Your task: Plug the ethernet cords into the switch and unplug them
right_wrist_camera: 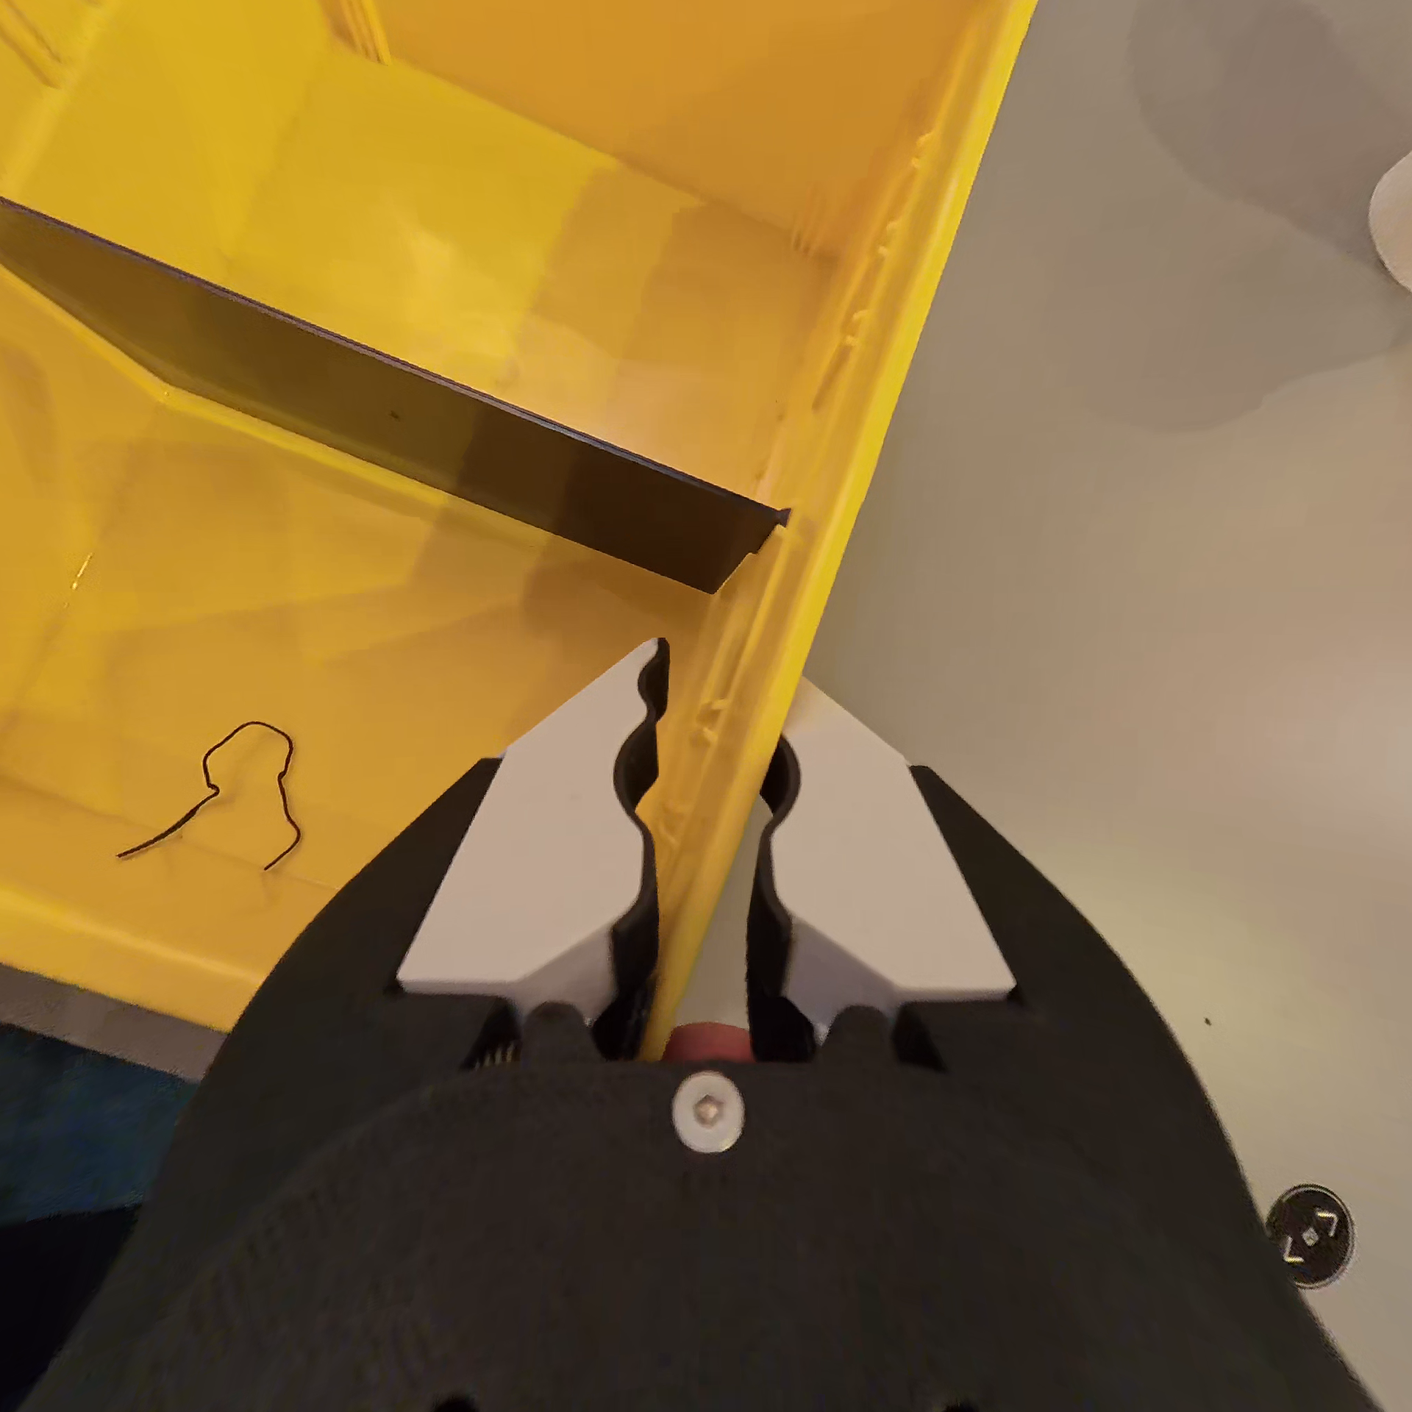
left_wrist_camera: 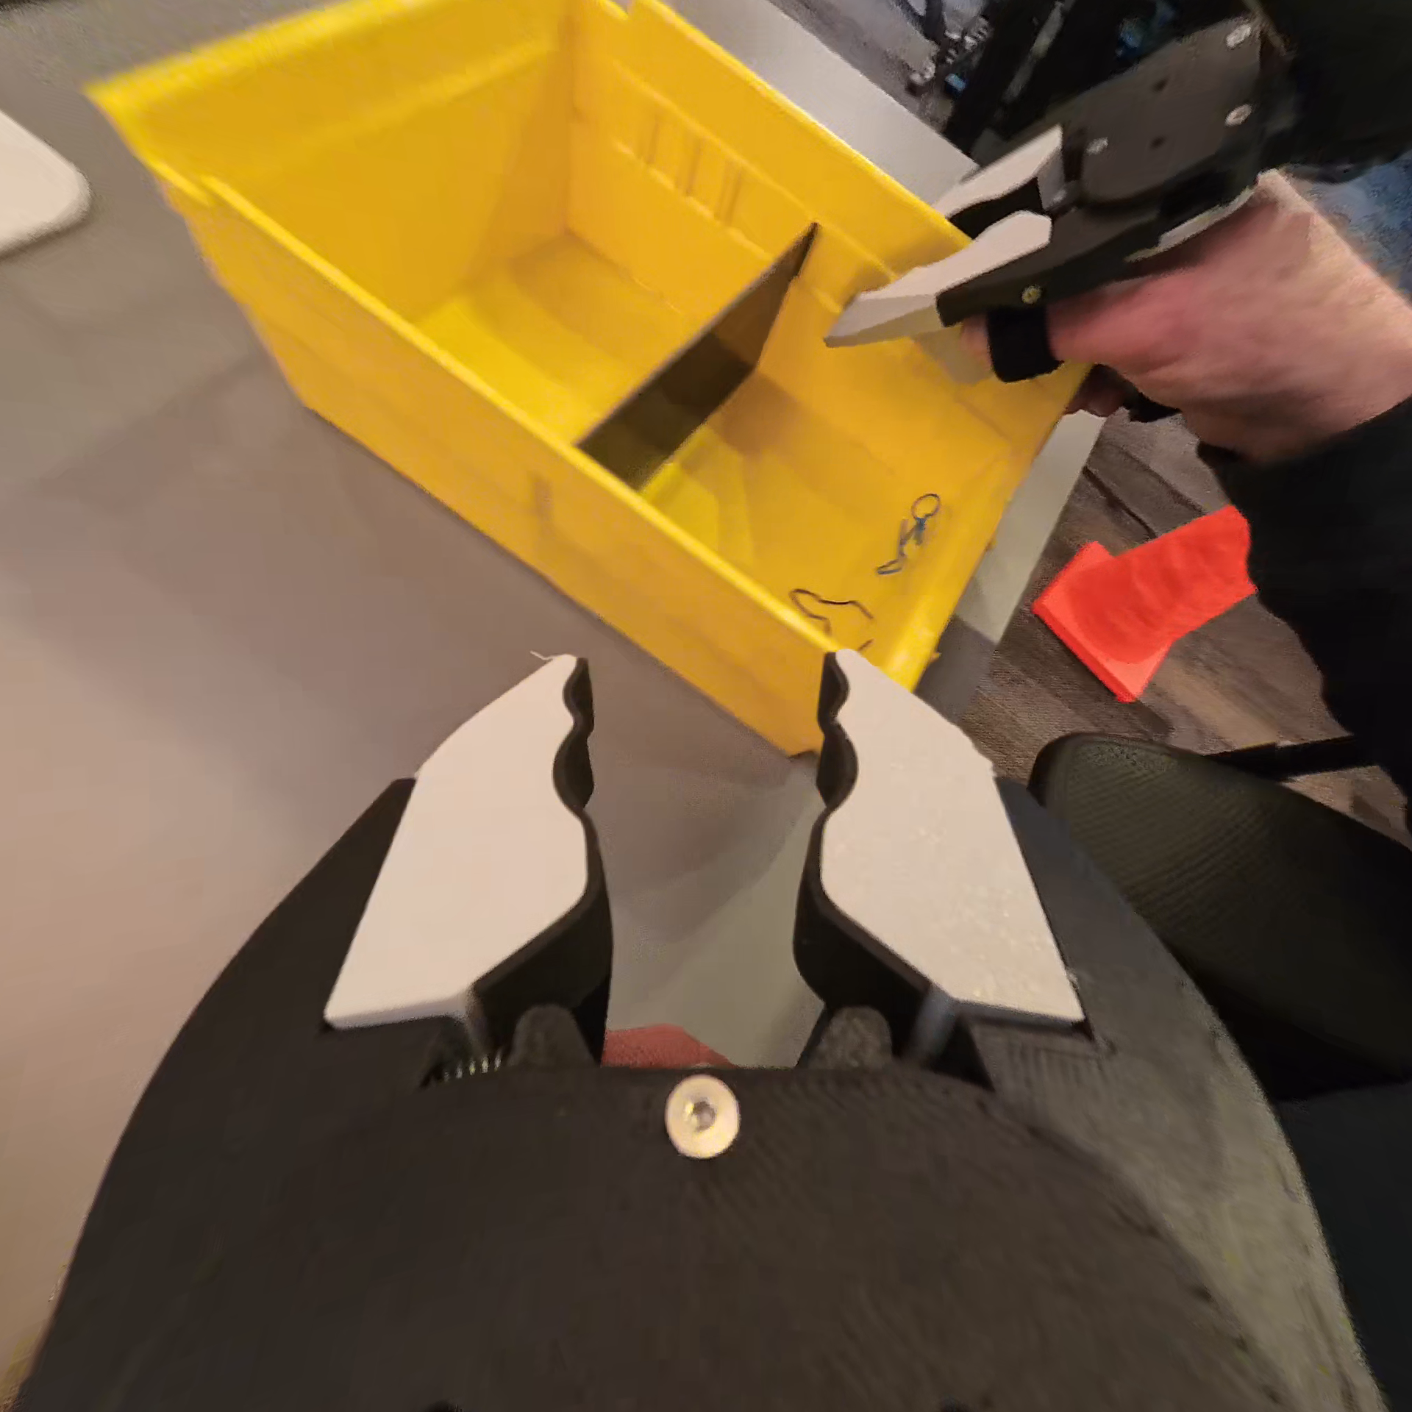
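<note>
No ethernet cord or switch shows in either view. A yellow bin [left_wrist_camera: 458,428] with a black divider [left_wrist_camera: 688,382] stands on the grey table. My left gripper [left_wrist_camera: 704,665] is open and empty, just short of the bin's near corner. My right gripper [right_wrist_camera: 730,672] straddles the bin's side wall [right_wrist_camera: 840,458], one finger inside and one outside, closed on it. It also shows in the left wrist view [left_wrist_camera: 894,275], at the bin's far right rim, held by a hand [left_wrist_camera: 1222,328]. The divider [right_wrist_camera: 382,412] is just ahead of it.
Thin wire ties [left_wrist_camera: 909,527] lie on the bin floor, one dark tie [right_wrist_camera: 229,787] left of my right gripper. The table edge runs right of the bin, with a red object [left_wrist_camera: 1146,596] on the floor and a black chair [left_wrist_camera: 1184,840] beyond. A white object [left_wrist_camera: 30,191] sits far left. About 25 cm separates my left fingertips from my right.
</note>
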Tool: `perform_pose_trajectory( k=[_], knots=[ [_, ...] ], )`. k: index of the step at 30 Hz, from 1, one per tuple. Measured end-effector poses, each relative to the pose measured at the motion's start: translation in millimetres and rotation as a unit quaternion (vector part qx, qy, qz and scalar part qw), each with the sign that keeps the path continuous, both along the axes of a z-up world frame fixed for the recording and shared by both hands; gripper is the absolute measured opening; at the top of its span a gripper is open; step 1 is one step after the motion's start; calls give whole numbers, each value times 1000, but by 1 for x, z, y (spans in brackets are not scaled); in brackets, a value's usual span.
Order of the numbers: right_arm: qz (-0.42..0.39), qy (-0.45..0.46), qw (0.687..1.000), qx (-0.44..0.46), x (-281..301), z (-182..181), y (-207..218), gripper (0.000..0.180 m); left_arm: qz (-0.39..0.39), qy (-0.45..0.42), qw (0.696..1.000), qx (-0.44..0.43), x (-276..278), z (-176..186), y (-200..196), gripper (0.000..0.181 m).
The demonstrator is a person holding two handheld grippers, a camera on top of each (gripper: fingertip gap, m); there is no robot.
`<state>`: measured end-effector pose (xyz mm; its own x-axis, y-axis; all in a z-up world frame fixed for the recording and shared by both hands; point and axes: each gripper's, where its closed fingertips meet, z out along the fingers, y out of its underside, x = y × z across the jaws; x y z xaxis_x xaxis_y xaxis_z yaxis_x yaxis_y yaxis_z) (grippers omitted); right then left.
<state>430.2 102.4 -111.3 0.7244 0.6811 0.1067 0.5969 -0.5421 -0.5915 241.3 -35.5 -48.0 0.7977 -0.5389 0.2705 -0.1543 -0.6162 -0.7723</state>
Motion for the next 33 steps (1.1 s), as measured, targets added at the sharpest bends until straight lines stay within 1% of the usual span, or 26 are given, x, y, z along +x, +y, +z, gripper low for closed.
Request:
perform_pose_trajectory(
  k=[2,5,8,11,14,16,21,22,24,28,32,33],
  knots=[
    [2,1,1000,-5,7,-1,-1,16,27,17,999,30,-31,20,-4,57],
    [4,4,1000,-6,18,0,-3,14,90,62,992,65,-95,42,-12,57],
    [0,5,1000,-8,29,-2,-5,13,158,76,982,76,-160,58,-27,57],
    [-7,7,1000,-9,39,-3,-5,14,235,132,959,88,-234,63,-48,58],
    [-10,6,1000,-10,47,-3,-5,14,305,149,937,83,-299,62,-73,59],
    [-11,3,1000,-12,51,-3,-6,14,352,179,915,82,-342,60,-92,62],
    [-19,0,1000,-14,61,-6,-6,14,439,235,866,36,-432,34,-142,74],
    [-21,0,1000,-14,63,-6,-6,14,449,236,861,21,-445,25,-151,77],
    [-26,0,1000,-14,67,-6,-5,14,461,224,859,-13,-461,6,-163,83],
    [-35,0,999,-16,75,-6,-4,14,466,174,867,-44,-472,-24,-169,82],
    [-43,1,999,-18,84,-6,-3,14,456,157,872,-80,-475,-53,-170,72],
    [-45,1,999,-18,85,-6,-2,14,451,155,874,-90,-476,-60,-170,65]
  ],
)
